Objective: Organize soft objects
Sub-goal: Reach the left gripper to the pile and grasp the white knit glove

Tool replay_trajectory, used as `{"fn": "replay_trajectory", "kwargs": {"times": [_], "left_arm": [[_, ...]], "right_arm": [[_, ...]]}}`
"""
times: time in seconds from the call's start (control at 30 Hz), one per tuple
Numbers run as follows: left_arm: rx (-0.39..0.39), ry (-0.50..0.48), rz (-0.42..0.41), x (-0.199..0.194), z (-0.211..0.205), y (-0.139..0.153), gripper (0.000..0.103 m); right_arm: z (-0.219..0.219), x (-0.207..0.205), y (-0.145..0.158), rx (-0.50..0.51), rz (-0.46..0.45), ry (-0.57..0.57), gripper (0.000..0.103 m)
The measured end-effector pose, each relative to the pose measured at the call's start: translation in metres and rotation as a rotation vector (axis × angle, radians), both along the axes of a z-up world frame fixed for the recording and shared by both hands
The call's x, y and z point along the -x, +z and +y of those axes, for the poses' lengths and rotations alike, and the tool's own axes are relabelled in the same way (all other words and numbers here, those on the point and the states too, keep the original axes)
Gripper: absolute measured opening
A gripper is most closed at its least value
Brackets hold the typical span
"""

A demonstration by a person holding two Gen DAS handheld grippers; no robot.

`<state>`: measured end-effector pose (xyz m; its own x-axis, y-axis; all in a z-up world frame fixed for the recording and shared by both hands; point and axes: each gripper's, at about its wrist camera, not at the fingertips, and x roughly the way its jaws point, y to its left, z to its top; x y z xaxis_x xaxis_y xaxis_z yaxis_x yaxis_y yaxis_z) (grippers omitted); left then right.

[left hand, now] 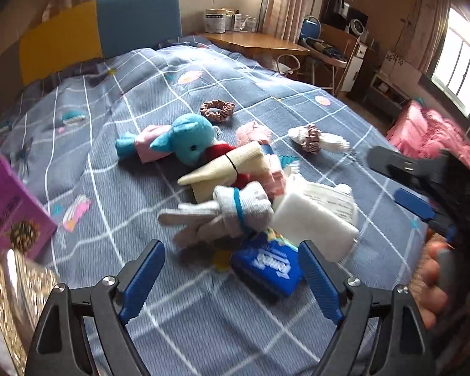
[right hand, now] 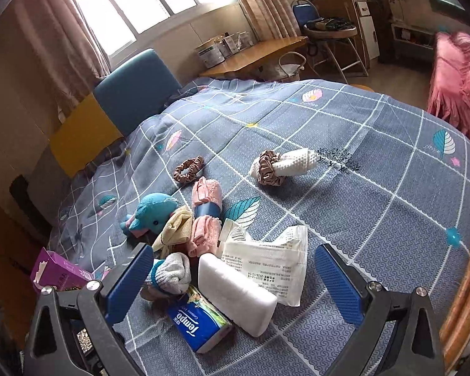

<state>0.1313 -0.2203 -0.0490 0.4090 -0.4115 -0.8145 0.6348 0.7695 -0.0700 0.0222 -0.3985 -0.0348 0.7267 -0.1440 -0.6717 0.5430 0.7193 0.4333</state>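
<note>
A pile of soft things lies on the blue checked bedspread: a blue plush toy, a cream cloth roll, grey gloves bound with a blue band, a white sponge block, a white wipes packet, a blue Tempo tissue pack and a pink towel roll. My left gripper is open just before the tissue pack. My right gripper is open above the sponge block and tissue pack; it also shows in the left wrist view.
A brown scrunchie lies apart, further back. A white cloth roll in a second scrunchie lies to the right. A purple box and a gold glittery thing sit at the left. A wooden desk stands behind the bed.
</note>
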Motion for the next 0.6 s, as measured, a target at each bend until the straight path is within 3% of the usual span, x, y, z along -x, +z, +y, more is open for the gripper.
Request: {"fn": "replay_trajectory", "kwargs": {"times": [0.27, 0.3, 0.4, 0.6], "left_arm": [[-0.083, 0.008, 0.009, -0.027, -0.045, -0.028, 0.088], [-0.085, 0.010, 0.017, -0.031, -0.048, -0.032, 0.085], [-0.073, 0.021, 0.056, -0.041, -0.047, -0.043, 0.051], [0.061, 0.052, 0.078, -0.032, -0.009, -0.031, 0.040]], "right_arm": [[0.000, -0.001, -0.001, -0.040, -0.041, 0.033, 0.103], [-0.001, -0.001, -0.001, -0.042, -0.041, 0.032, 0.103], [-0.002, -0.001, -0.002, -0.052, -0.042, 0.029, 0.103], [-0.002, -0.004, -0.003, -0.041, -0.033, 0.032, 0.103]]}}
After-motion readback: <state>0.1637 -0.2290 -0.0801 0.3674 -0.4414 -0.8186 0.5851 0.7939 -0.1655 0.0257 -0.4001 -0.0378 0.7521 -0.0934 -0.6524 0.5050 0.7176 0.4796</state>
